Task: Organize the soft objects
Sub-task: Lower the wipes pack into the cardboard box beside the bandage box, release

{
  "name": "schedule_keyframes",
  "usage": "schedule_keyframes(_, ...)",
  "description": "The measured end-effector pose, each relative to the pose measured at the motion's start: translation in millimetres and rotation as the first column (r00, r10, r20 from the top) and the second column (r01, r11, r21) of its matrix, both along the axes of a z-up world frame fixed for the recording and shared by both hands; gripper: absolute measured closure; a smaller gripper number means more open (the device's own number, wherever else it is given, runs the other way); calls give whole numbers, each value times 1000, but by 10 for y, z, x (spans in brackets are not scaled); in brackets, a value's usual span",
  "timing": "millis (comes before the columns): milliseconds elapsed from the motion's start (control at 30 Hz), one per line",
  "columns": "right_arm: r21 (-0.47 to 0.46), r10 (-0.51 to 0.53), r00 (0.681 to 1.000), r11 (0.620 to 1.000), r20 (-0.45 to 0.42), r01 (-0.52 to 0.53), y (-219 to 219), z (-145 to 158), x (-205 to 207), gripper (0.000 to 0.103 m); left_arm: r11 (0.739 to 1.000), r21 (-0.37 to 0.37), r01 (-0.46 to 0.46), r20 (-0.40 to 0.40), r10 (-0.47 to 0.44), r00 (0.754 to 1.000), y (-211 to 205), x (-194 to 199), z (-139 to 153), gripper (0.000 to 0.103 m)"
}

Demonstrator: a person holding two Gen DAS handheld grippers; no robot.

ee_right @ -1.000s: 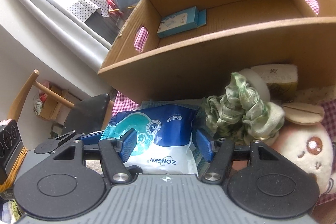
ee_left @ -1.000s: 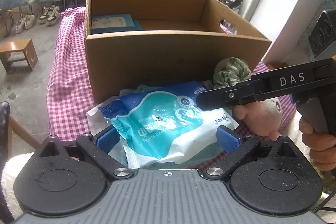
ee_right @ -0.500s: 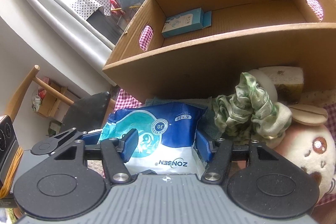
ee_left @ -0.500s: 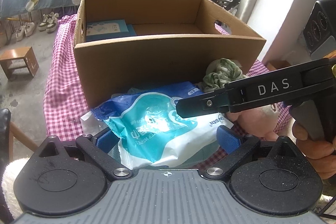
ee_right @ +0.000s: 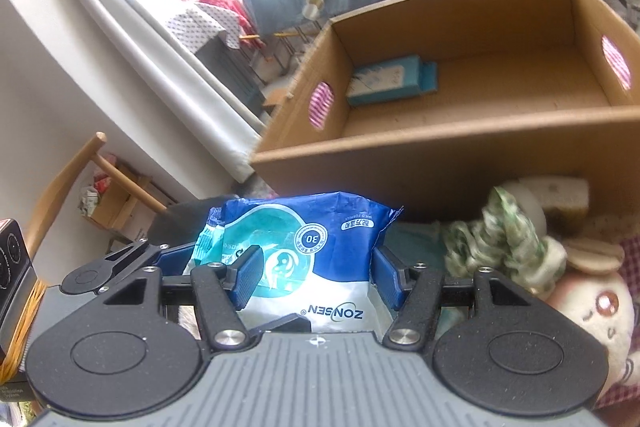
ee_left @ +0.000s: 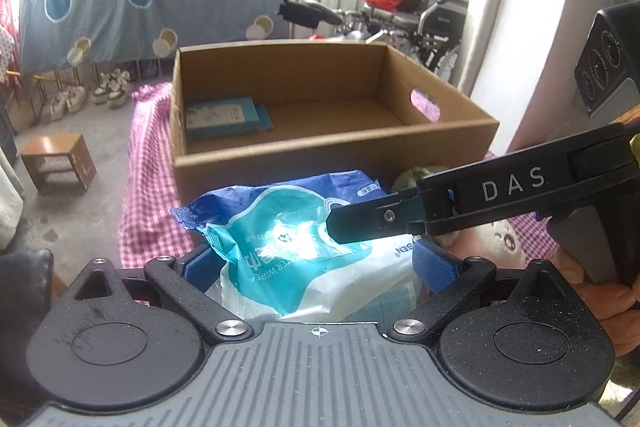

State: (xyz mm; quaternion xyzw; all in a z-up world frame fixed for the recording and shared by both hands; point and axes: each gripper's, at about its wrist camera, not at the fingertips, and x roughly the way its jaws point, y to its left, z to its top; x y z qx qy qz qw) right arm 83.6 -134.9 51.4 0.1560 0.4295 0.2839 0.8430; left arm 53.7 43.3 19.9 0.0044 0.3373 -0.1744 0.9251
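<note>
A blue and white wet-wipes pack [ee_left: 292, 243] is held up in front of the open cardboard box [ee_left: 332, 163]. My left gripper [ee_left: 316, 267] is shut on its near end. My right gripper [ee_right: 316, 275] is shut on the same pack [ee_right: 316, 251] from the right side; its black arm [ee_left: 480, 195] crosses the left wrist view. The box [ee_right: 440, 155] holds a light blue carton [ee_left: 224, 115], also seen in the right wrist view [ee_right: 392, 83]. A green scrunchie [ee_right: 500, 243] and a plush toy [ee_right: 592, 311] lie on the table to the right.
The table wears a pink checked cloth [ee_left: 148, 195]. A sponge [ee_right: 564, 195] lies against the box front. A small wooden stool [ee_left: 60, 159] stands on the floor at left. A wooden chair [ee_right: 80, 179] and a black device [ee_left: 608, 63] are nearby.
Both grippers have lifted the wipes pack upward; the box now appears lower and its inside shows more. The pack stays gripped at both ends.
</note>
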Motion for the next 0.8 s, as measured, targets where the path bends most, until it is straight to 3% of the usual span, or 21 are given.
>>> schedule_keyframes(433,50,46,991,997,125,-53,103,553,330,40,999,45,-29,201,19,979,-34,236,465,4)
schedule_keyframes(633,46,41,992,998,123,-47,39,674,775,40,999,50,-12,176,3,984,-90,699,529,4)
schedule_keyframes(800,36,46,998,998,30,-47,-16,507,1350,40,999,52,10,116,-16,993,-136,1162,434,4)
